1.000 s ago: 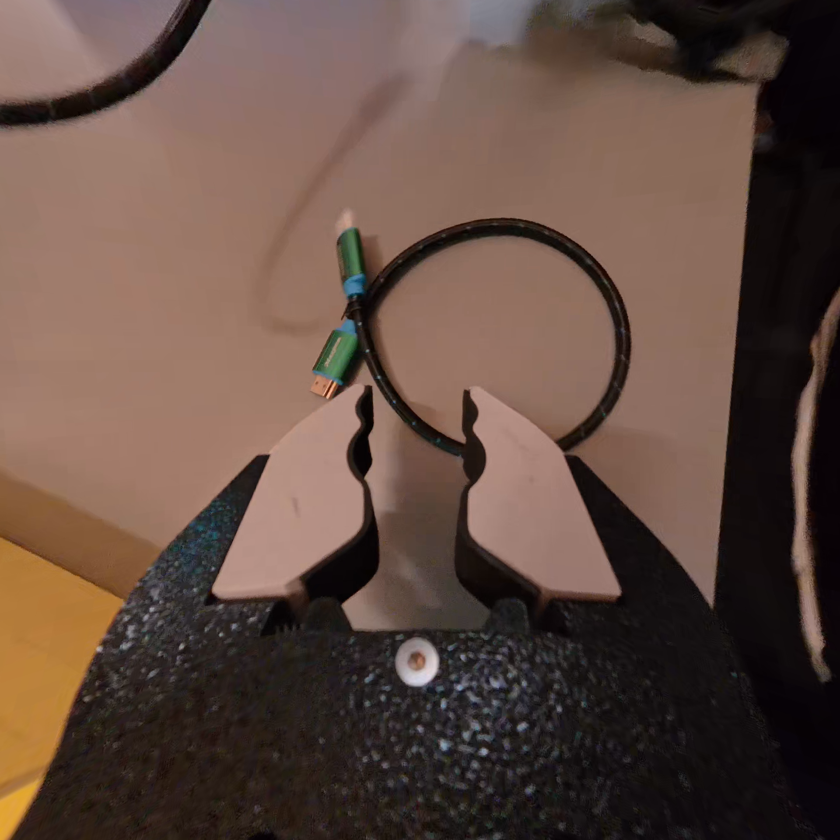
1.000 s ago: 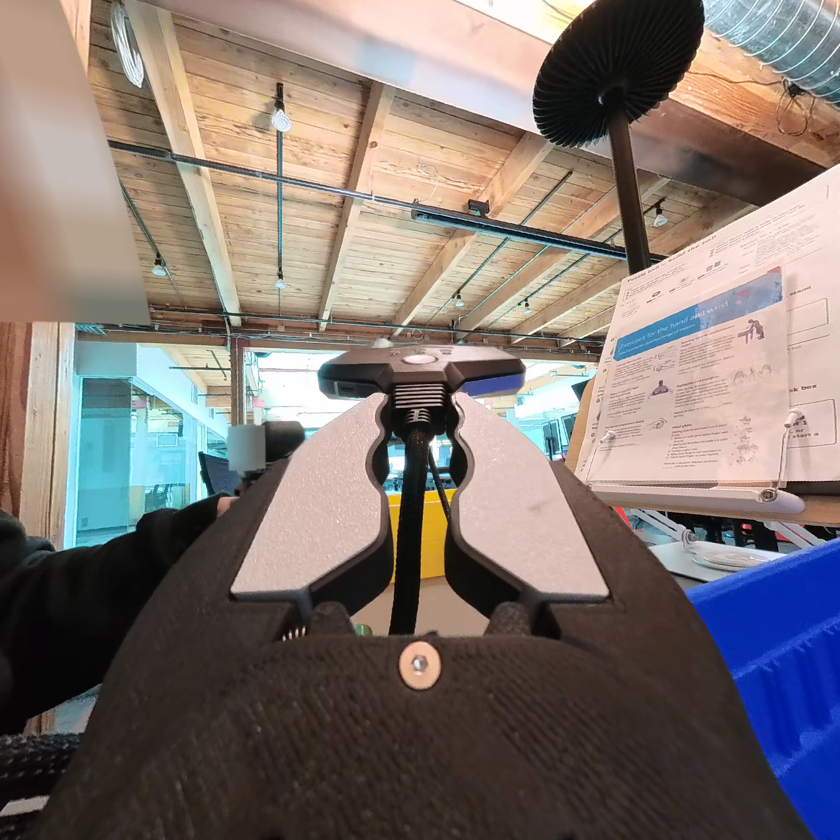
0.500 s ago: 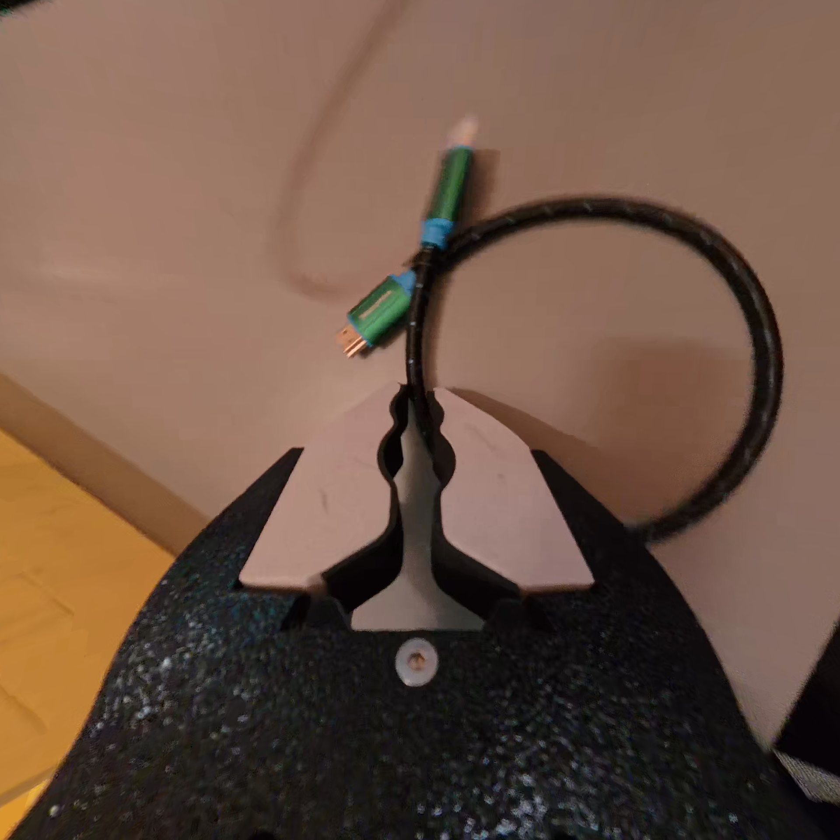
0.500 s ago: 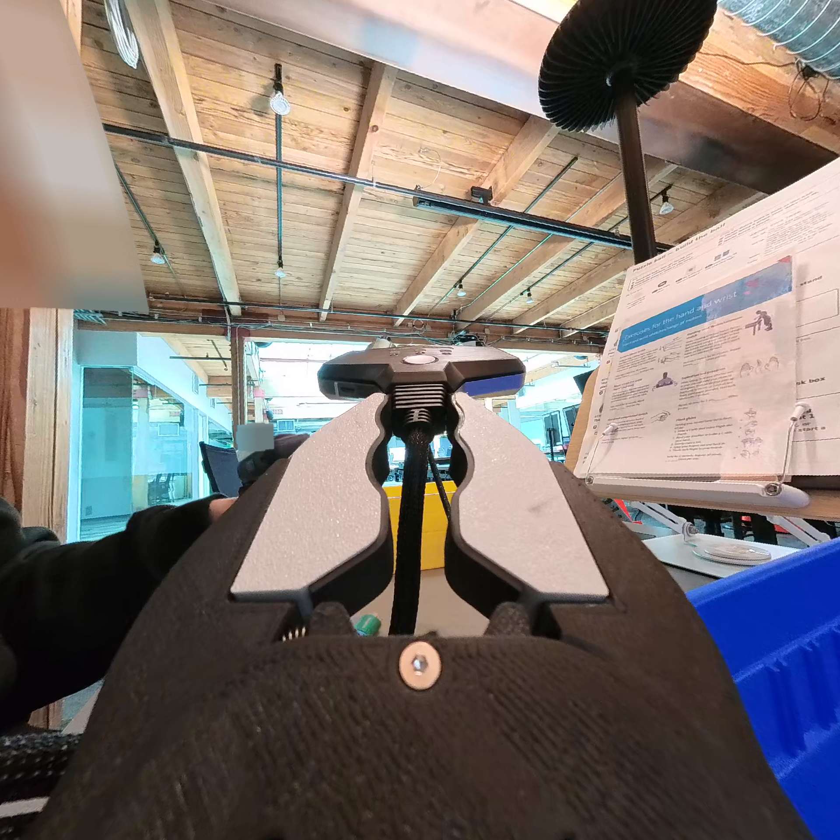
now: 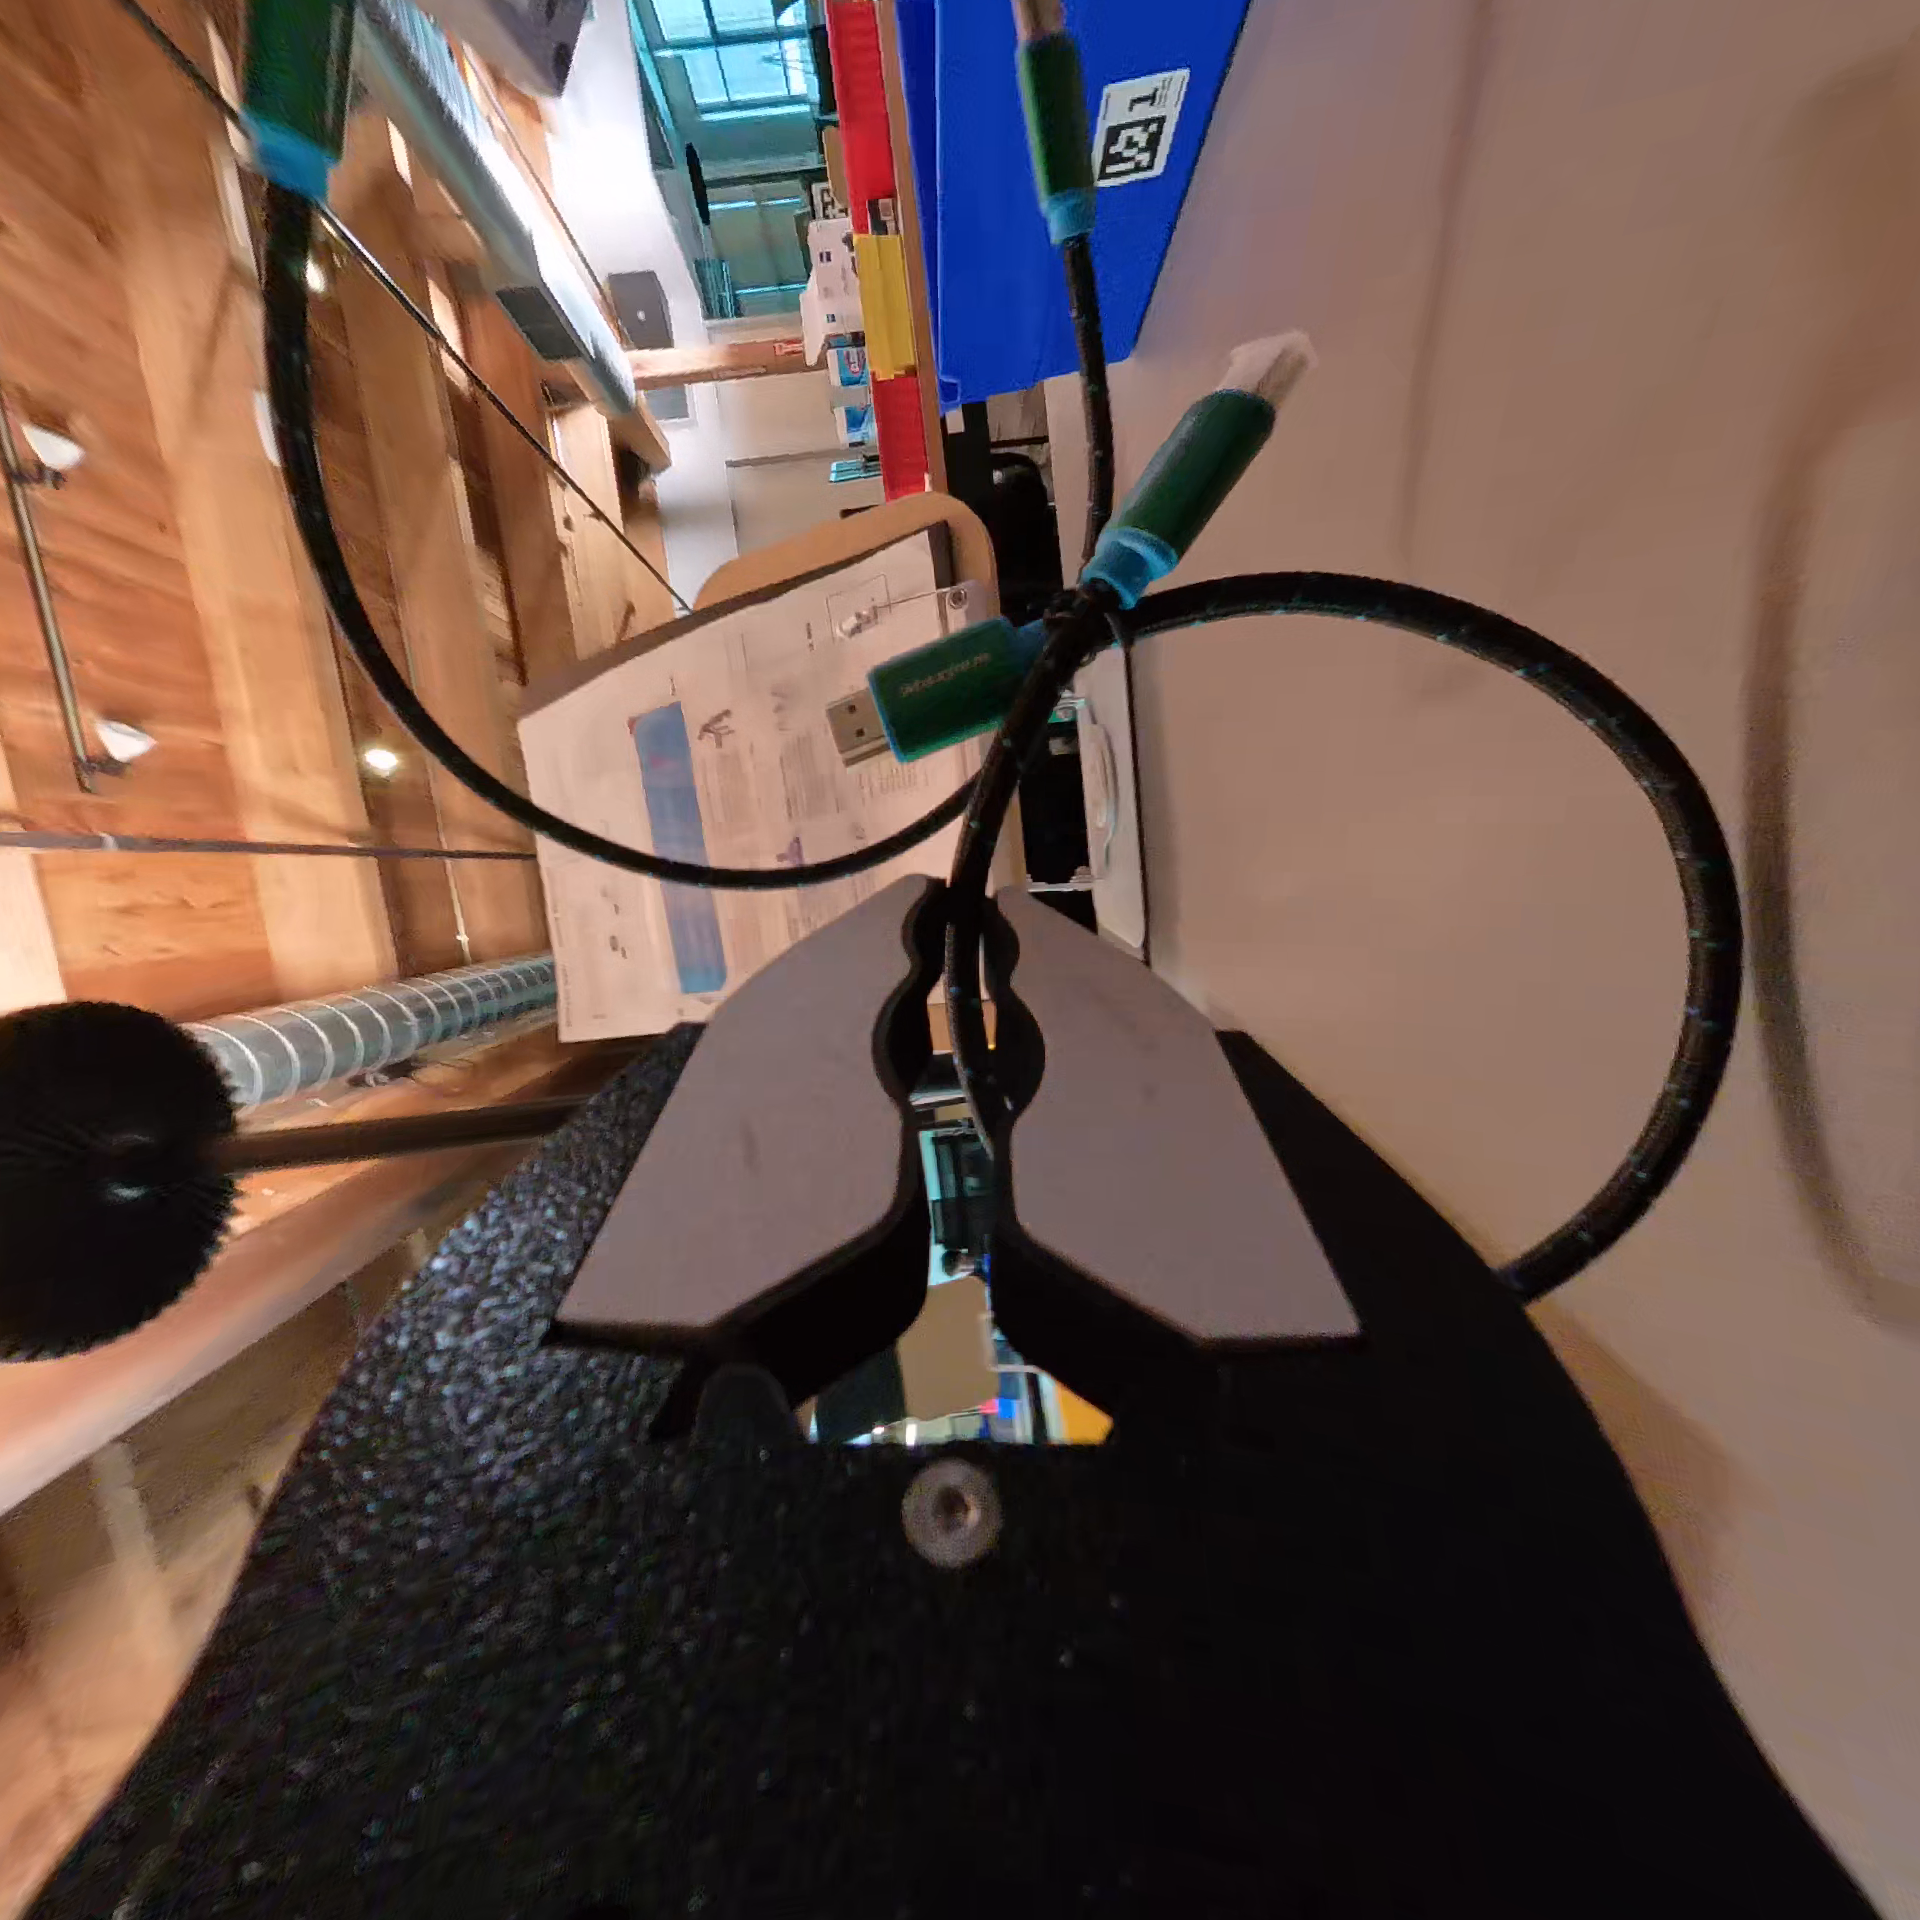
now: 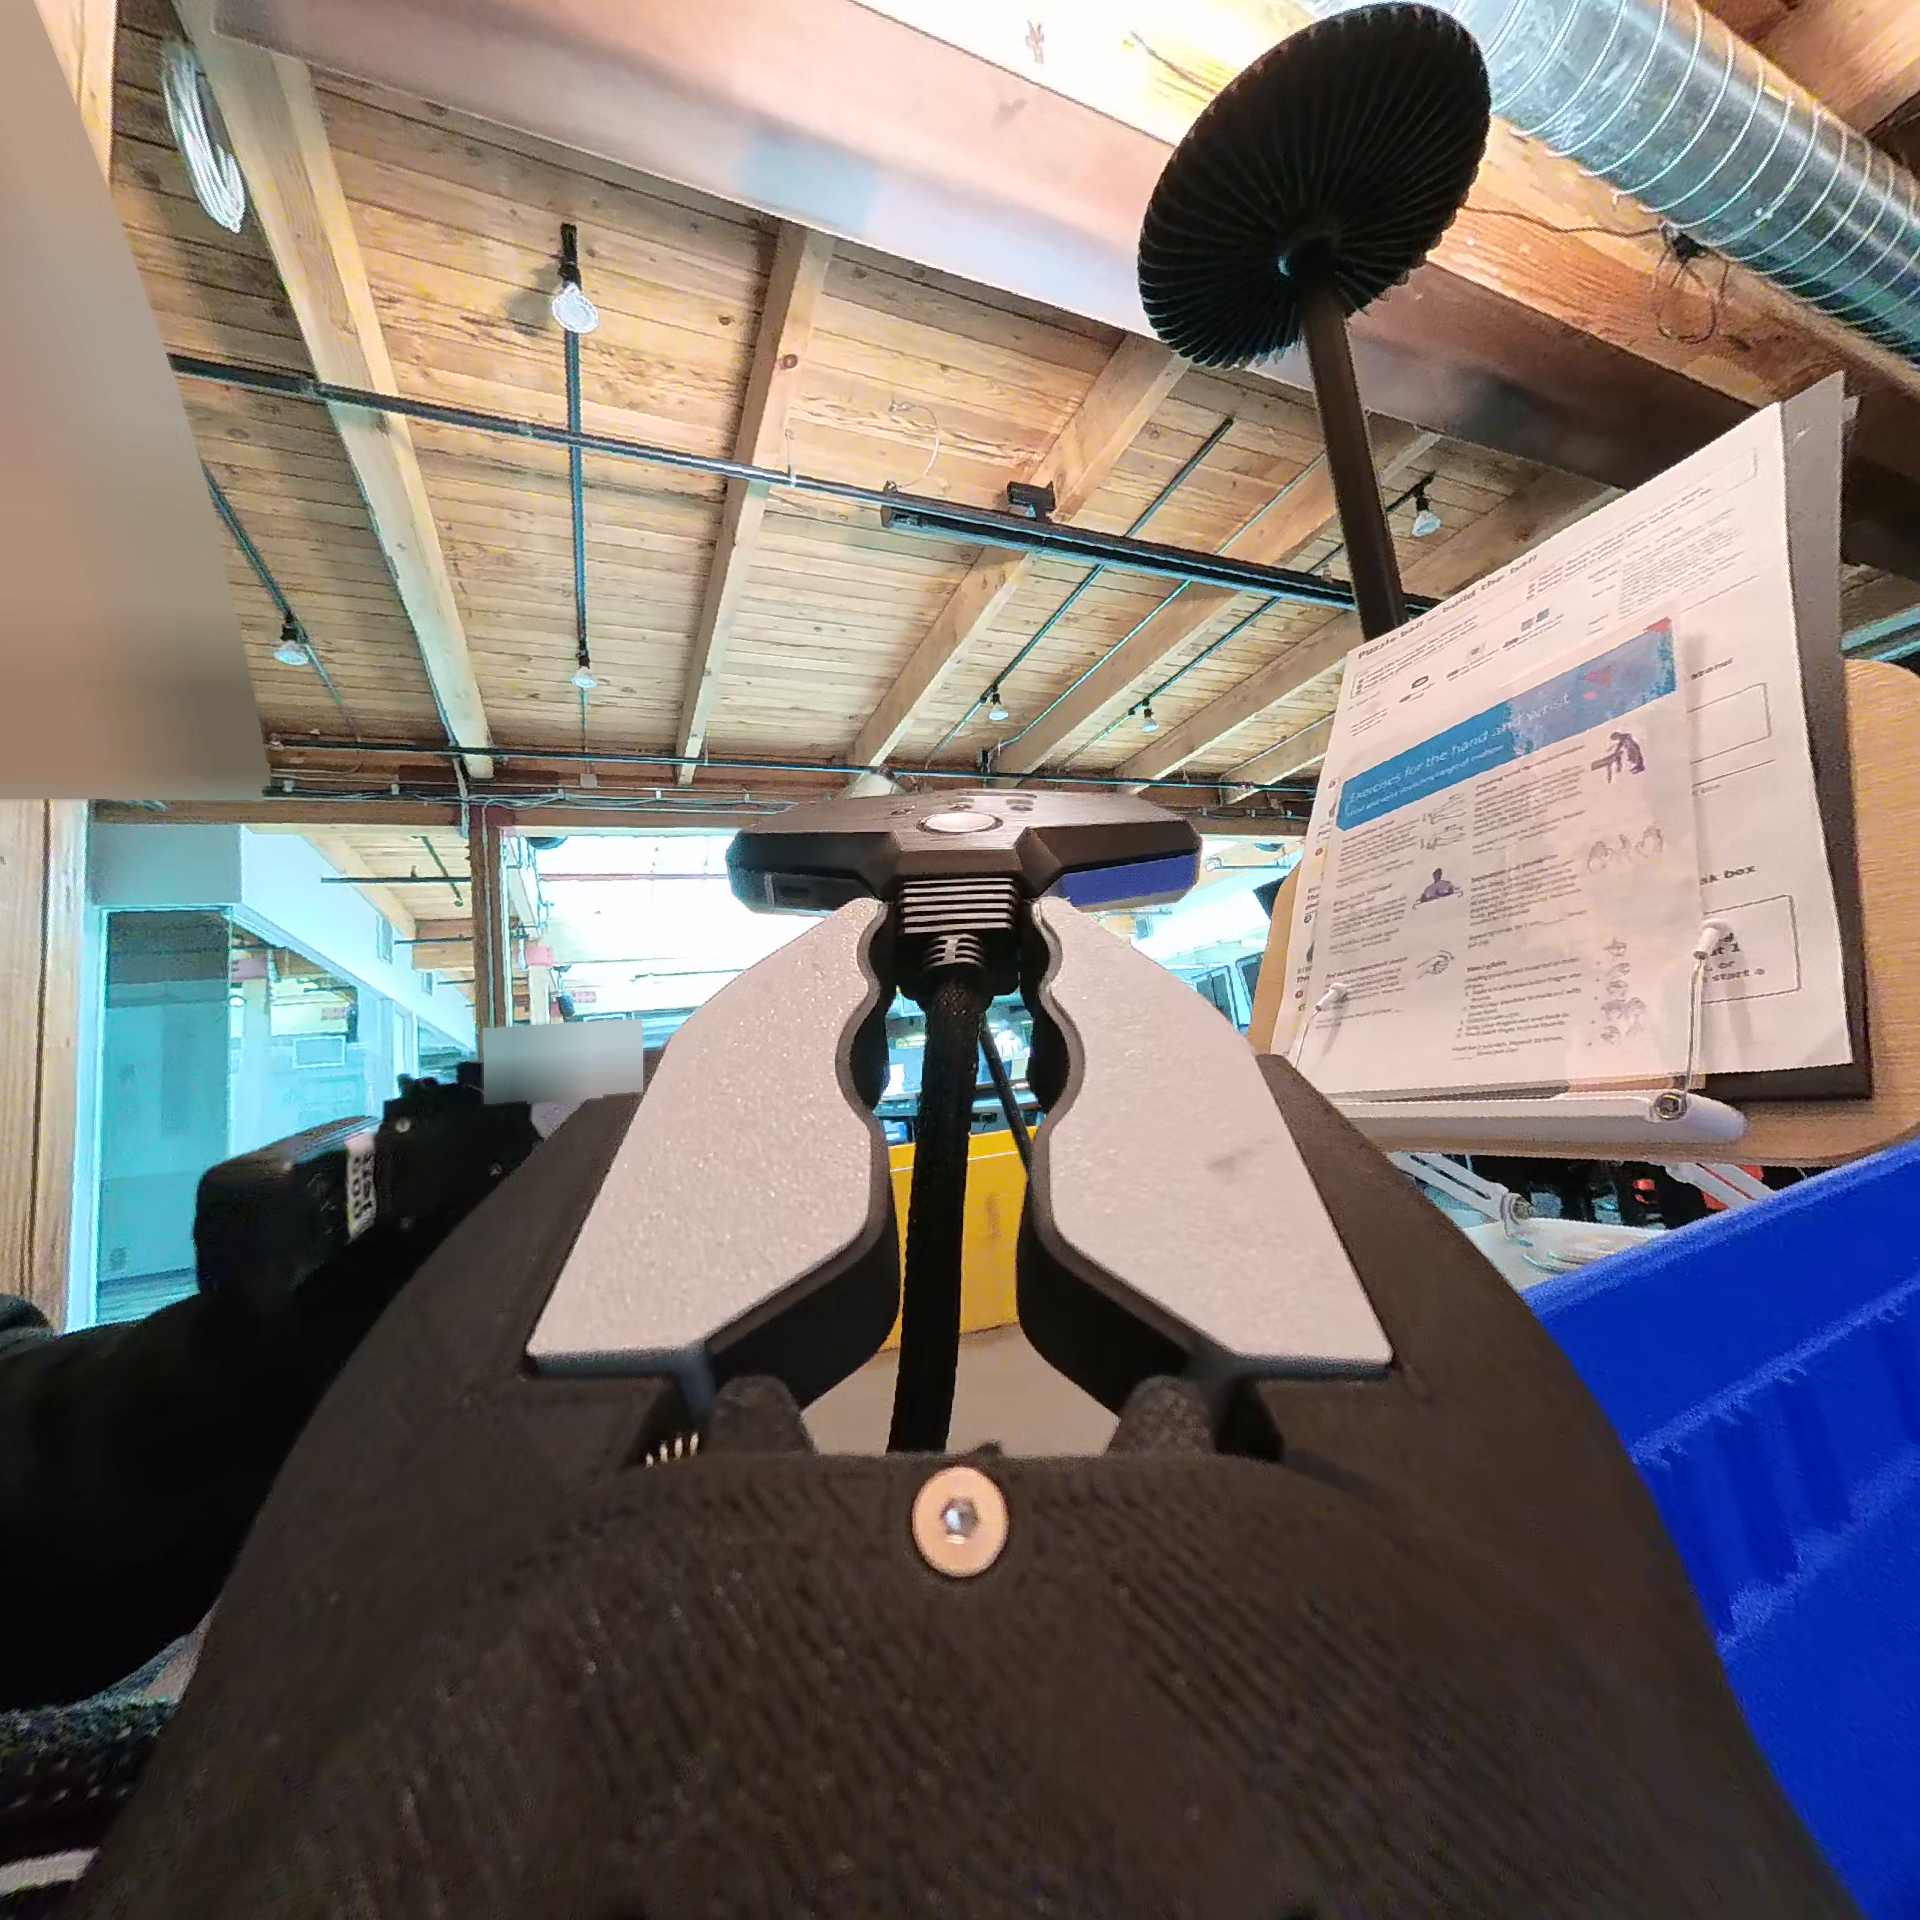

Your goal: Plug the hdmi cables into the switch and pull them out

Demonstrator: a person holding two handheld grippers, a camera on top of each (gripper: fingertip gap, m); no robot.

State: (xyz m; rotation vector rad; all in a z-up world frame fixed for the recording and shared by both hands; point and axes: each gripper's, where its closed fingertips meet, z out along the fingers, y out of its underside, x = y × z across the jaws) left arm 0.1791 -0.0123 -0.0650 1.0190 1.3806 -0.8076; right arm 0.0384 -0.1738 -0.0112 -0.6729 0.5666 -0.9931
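Our left gripper [image 5: 961, 914] is pinched nearly closed on a black braided hdmi cable [image 5: 1621, 748], gripping it just below the tie where its two green plugs cross. One green plug [image 5: 940, 691] points left with its metal tip bare, the other green plug [image 5: 1195, 468] angles toward the tabletop [image 5: 1455, 312], and the cable loops round beside that surface. Our right gripper [image 6: 956, 935] is clamped narrowly around the ribbed collar of the black switch [image 6: 961, 847], held up with its own black cord [image 6: 935, 1195] running down between the fingers. Right of it we see a blue bin [image 6: 1766, 1455]; its contents are hidden.
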